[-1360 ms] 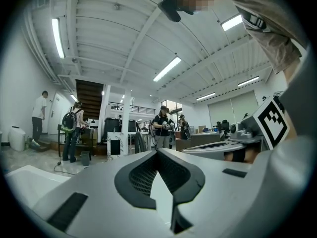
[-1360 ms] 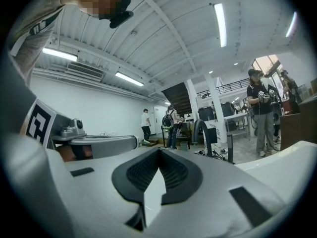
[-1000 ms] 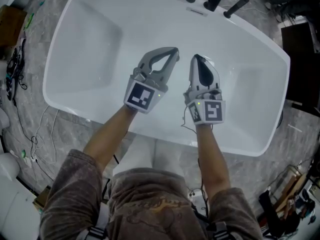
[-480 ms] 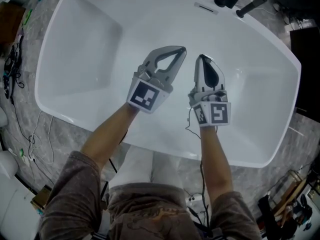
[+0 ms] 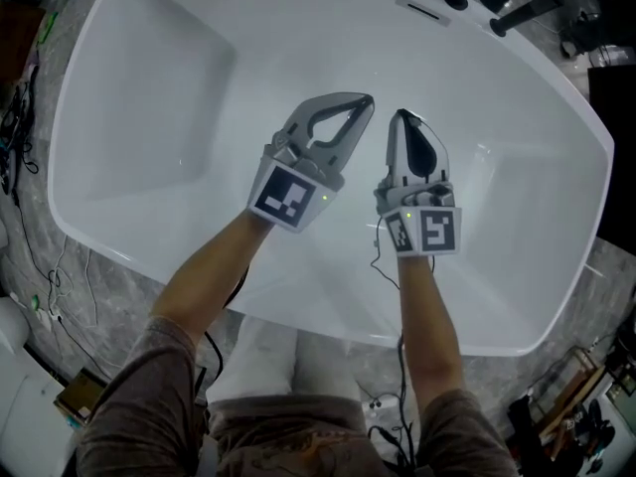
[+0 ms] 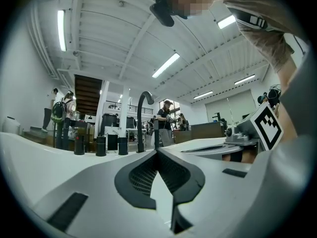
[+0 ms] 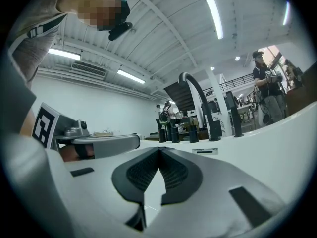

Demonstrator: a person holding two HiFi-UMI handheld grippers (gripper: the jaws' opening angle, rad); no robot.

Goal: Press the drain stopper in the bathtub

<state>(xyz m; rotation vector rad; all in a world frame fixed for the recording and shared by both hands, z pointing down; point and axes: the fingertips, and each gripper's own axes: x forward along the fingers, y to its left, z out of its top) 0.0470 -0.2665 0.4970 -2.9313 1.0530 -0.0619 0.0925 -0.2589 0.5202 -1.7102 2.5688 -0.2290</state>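
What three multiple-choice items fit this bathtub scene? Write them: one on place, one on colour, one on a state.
1. Where are the left claw and right claw? A over the tub B on the floor C in a bucket
2. What colour is the tub? A black B white C green
3. How is the left claw? A wide open B shut, empty C shut on a cloth
Answers: 1 A, both show above the basin; 2 B, its walls are white; 3 B, its tips meet with nothing between.
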